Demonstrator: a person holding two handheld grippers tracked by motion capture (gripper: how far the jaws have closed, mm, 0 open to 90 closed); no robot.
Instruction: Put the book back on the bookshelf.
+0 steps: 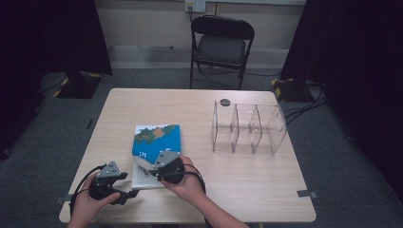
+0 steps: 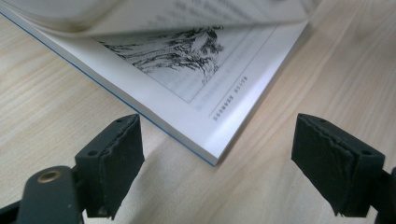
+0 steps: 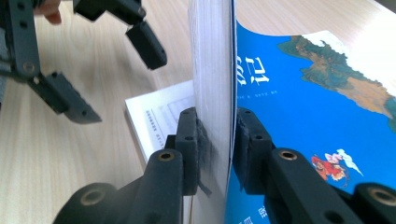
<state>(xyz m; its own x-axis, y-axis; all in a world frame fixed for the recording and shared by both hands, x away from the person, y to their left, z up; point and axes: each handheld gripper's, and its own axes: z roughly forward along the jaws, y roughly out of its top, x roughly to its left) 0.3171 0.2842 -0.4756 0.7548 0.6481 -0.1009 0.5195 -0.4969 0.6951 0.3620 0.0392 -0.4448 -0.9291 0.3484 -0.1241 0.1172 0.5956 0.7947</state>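
Observation:
A book with a blue picture cover [image 1: 157, 140] lies on the wooden table [image 1: 190, 104], near its front left. My right gripper [image 1: 147, 169] is shut on the cover and a bundle of pages at the book's near edge and holds them lifted. In the right gripper view the pads [image 3: 189, 135] press that bundle [image 3: 212, 70] from both sides, with the blue cover [image 3: 299, 107] to the right. My left gripper [image 1: 130, 194] rests low on the table, left of the book, open. Its jaws [image 2: 217, 163] stand wide before the corner of the open printed page [image 2: 187, 79], touching nothing.
A clear plastic organizer [image 1: 249, 128] with several compartments stands at the right back of the table. A small dark round spot [image 1: 225, 102] sits just behind it. A black folding chair [image 1: 221, 45] stands beyond the far edge. Dark curtains hang at both sides.

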